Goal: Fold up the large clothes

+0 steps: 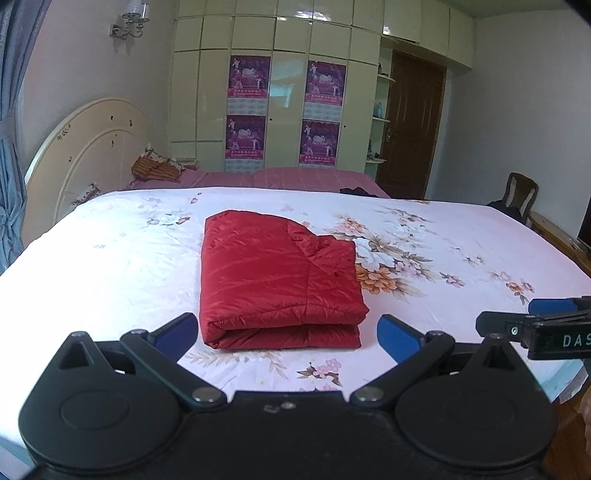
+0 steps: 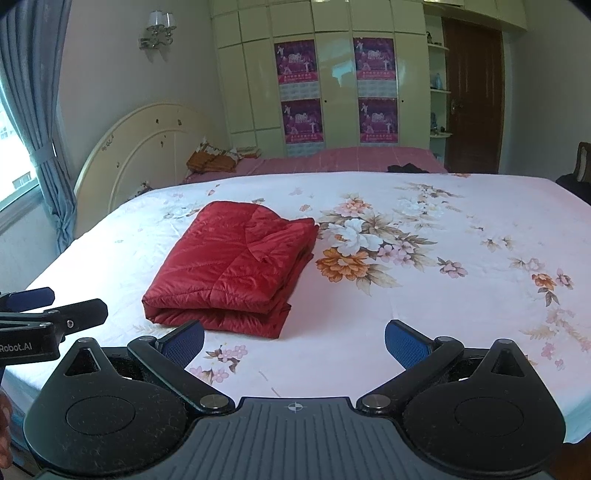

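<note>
Red quilted garment (image 1: 280,280) lies folded into a compact rectangle on the bed (image 1: 110,258); left claw (image 1: 288,332) and right claw (image 2: 294,341) both spread, empty, near it; folding appears complete.

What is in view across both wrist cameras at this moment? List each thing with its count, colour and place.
quilted garment: 1, red, folded into a thick rectangle, lying on the sheet.
bed sheet: 1, pale pink with flower print, covering the near bed.
headboard: 1, cream, rounded, at the left end of the bed.
far bed cover: 1, pink, behind the near bed.
pillow: 1, orange patterned, on the far bed.
wardrobe: 1, cream, on the back wall.
posters: 4, purple, on the wardrobe doors.
door: 1, dark brown, right of the wardrobe.
curtain: blue, at the left.
wall lamp: 1, high on the left wall.
left gripper: fingers open, empty.
right gripper: fingers open, empty.
</note>
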The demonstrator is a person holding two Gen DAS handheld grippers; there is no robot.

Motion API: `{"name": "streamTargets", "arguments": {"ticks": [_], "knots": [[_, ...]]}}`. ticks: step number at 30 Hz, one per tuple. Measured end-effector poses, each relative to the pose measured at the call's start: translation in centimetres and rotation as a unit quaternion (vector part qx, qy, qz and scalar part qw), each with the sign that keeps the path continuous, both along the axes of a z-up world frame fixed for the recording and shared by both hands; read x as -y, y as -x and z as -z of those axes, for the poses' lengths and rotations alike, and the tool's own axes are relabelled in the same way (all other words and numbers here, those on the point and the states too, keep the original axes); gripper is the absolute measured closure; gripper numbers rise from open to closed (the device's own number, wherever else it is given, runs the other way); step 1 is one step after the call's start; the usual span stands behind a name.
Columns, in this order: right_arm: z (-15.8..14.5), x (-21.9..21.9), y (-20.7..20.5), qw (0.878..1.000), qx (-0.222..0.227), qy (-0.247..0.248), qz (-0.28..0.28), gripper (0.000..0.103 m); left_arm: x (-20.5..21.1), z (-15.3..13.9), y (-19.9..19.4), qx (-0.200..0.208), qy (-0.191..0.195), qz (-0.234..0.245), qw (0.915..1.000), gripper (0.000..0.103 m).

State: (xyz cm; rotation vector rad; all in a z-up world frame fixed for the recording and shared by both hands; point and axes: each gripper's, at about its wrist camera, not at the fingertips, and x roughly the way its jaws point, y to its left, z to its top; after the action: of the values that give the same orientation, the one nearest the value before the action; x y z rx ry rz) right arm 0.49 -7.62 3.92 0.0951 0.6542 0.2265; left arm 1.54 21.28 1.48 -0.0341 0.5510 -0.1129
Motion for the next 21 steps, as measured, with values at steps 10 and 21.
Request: {"name": "streamTargets", "arguments": {"ticks": [10,21], "knots": [[0.05,0.3,-0.13,1.0,-0.002,-0.001,0.0,0.0,0.43,-0.13,-0.21,0.003,-0.002,0.004,1.0,0.0],[0.02,0.81,-0.32,1.0,0.001,-0.002,0.004,0.0,0.65,-0.17,-0.26,0.007,-0.003,0.007,0.9999,0.0]]}}
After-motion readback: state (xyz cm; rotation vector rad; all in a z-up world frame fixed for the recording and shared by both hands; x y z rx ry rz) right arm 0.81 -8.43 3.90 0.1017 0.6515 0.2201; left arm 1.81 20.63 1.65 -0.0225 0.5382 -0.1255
